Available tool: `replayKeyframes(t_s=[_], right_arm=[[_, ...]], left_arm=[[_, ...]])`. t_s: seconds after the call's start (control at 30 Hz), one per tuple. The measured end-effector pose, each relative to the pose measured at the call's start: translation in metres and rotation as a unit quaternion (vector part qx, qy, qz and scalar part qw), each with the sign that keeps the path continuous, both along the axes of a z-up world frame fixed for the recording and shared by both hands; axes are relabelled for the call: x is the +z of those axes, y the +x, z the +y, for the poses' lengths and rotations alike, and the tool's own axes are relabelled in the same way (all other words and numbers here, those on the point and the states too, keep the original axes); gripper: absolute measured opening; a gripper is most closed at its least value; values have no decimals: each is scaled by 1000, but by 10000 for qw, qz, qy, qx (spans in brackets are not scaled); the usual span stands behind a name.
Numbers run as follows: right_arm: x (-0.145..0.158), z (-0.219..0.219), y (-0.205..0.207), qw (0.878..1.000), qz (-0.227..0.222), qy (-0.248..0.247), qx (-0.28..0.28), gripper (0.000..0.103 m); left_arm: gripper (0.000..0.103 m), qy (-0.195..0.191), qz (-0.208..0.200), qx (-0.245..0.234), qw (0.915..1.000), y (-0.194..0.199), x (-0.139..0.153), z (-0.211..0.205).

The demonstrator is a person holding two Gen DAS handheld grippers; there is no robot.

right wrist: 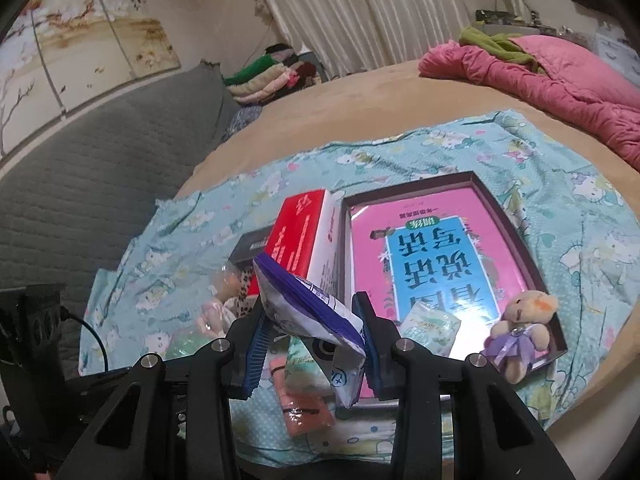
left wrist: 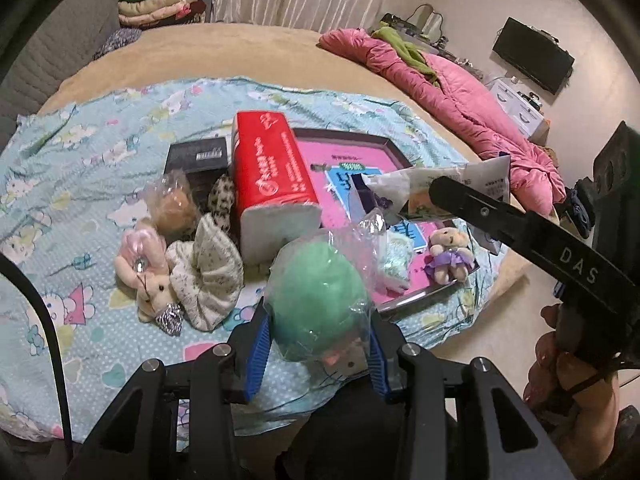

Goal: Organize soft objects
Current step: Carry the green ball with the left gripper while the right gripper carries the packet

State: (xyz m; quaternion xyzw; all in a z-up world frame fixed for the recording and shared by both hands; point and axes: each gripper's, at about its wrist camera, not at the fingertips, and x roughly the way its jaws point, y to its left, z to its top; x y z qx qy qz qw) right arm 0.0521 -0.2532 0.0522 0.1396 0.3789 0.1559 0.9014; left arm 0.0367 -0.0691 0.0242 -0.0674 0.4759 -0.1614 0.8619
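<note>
My left gripper [left wrist: 318, 356] is shut on a green soft ball in a clear plastic bag [left wrist: 316, 300], lifted above the blue patterned sheet [left wrist: 80, 160]. In my right gripper [right wrist: 312, 332] a white and purple soft packet [right wrist: 308, 312] is pinched between the blue pads, also off the sheet. From the left wrist view that same packet [left wrist: 460, 184] hangs over the dark shallow box [left wrist: 340, 133]. The box [right wrist: 408, 186] holds a pink book, a small bear in a purple dress [right wrist: 520, 332] and a pale green packet [right wrist: 432, 328].
A red tissue pack [left wrist: 272, 176] stands beside the box. Left of it lie a white scrunchie [left wrist: 208, 272], a pink plush [left wrist: 144, 264], a leopard scrunchie [left wrist: 222, 200], a bagged orange item [left wrist: 176, 204] and a black box [left wrist: 196, 158]. A pink quilt [left wrist: 460, 100] covers the bed's far right.
</note>
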Motion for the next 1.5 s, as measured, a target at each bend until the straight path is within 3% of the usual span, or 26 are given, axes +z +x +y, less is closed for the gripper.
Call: replayKeyframes(t_s=[0.27,0.97,1.5], right_arm=[[15,-27,-10,9992,-231,121,-289,41],[32,-75,-27,9940,-571,-106,-929,41],[23,-103,-31,9876,-637,29,-1433,41]], left_arm=[[42,39,-129,-104,9999,3,18,-20],[42,213,-382,-383,9983,19,41,-62],[42,528,-215,-583,9967,48,15,-101]])
